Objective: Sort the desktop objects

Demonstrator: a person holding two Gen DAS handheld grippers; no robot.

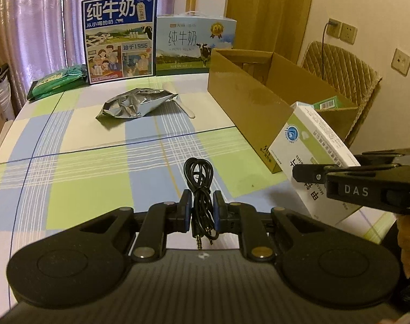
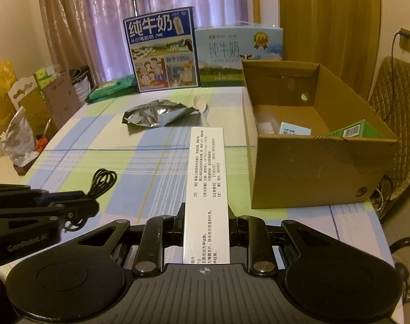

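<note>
1. Cardboard box [image 2: 313, 167] sits right of you; your right gripper [image 2: 206, 224] is clamped on the medicine carton [image 2: 207, 183], so swing it over the rim first.
2. Left gripper [image 1: 202, 210] pinches the coiled black cable [image 1: 199, 178] above the table; hold it clear.

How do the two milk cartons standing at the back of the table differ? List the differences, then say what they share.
The left milk carton is dark blue with cartoon pictures of people; the right milk carton is pale blue with a cow and a gold medal badge. The left carton stands taller and narrower; the right carton is lower and wider, partly hidden behind the cardboard box. Both stand upright, side by side before the curtain, bearing the same large printed characters.
</note>
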